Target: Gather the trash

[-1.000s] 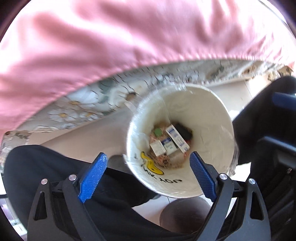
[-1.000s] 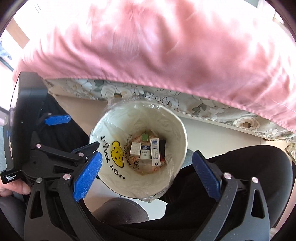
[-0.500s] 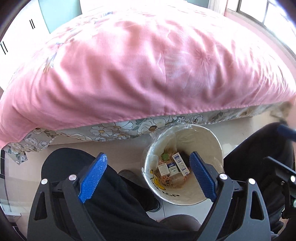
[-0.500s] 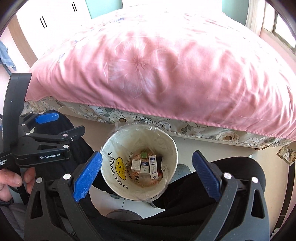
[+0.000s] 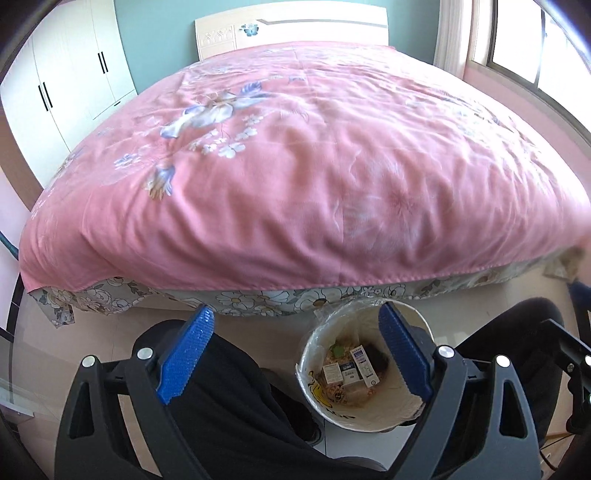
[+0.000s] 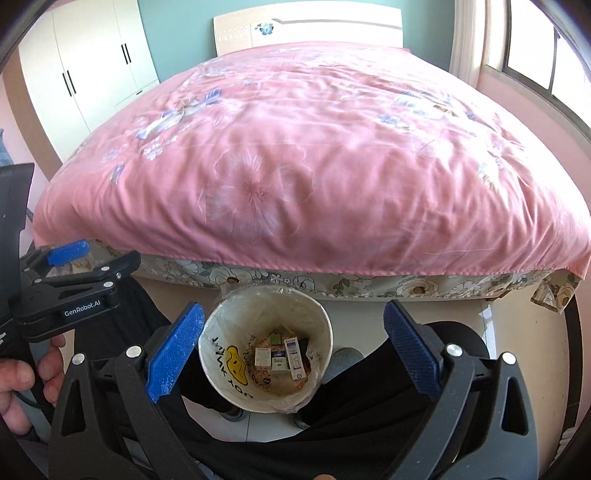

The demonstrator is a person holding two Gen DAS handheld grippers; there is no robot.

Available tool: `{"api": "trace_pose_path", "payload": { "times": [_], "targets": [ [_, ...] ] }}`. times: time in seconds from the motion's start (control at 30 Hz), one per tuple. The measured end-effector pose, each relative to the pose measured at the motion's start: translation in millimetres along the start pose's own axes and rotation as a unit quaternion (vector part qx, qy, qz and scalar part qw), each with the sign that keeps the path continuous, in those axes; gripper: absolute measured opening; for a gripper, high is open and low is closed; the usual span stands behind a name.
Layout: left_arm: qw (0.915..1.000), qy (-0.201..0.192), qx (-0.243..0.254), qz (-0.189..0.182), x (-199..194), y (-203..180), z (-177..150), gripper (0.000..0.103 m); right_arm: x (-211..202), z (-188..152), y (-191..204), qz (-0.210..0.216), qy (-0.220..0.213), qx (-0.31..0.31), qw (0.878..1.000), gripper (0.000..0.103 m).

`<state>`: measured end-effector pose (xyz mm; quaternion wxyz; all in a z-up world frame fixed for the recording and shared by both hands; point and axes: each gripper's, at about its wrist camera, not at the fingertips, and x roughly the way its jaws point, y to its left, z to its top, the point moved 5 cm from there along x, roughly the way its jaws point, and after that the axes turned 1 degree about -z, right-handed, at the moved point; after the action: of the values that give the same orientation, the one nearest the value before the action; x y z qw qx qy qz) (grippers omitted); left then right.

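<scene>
Left wrist view: both grippers have pulled back up from the bin (image 5: 364, 373); left gripper (image 5: 295, 356) and right gripper (image 6: 293, 349) wide, empty. Small boxes (image 6: 282, 356) lie inside; bed (image 6: 314, 166) bare, collection seemingly finished.

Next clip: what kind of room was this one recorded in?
A home bedroom, almost certainly. A large bed with a pink floral quilt and a pale headboard fills the view, white wardrobe doors line the wall beside it, and a small lined trash bin stands on the tiled floor at the bed's foot.
</scene>
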<state>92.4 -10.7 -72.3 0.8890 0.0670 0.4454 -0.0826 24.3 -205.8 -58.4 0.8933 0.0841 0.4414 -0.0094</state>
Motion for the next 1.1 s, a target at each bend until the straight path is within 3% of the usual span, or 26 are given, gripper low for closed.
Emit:
{"api": "trace_pose_path", "payload": {
  "times": [0.3, 0.53, 0.7, 0.87, 1.1],
  "targets": [
    [0.9977, -0.057, -0.034, 0.016, -55, 5, 8, 0.093, -52, 12, -1, -0.013, -0.060, 0.057, 0.996, 0.096],
    [0.9935, -0.100, -0.044, 0.030, -99, 12, -1, 0.094, -74, 5, 15, -0.029, -0.085, 0.055, 0.994, 0.096],
    [0.9901, -0.116, -0.047, 0.063, -112, 19, -1, 0.096, -78, 3, 22, -0.028, -0.088, 0.049, 0.995, 0.096],
    [0.9882, -0.132, -0.055, 0.054, -123, 23, 1, 0.096, -77, 1, 18, -0.030, -0.083, 0.063, 0.994, 0.096],
    [0.9894, -0.126, -0.048, 0.053, -120, 20, 2, 0.097, -77, -1, 15, -0.025, -0.082, 0.070, 0.994, 0.096]
  ]
}}
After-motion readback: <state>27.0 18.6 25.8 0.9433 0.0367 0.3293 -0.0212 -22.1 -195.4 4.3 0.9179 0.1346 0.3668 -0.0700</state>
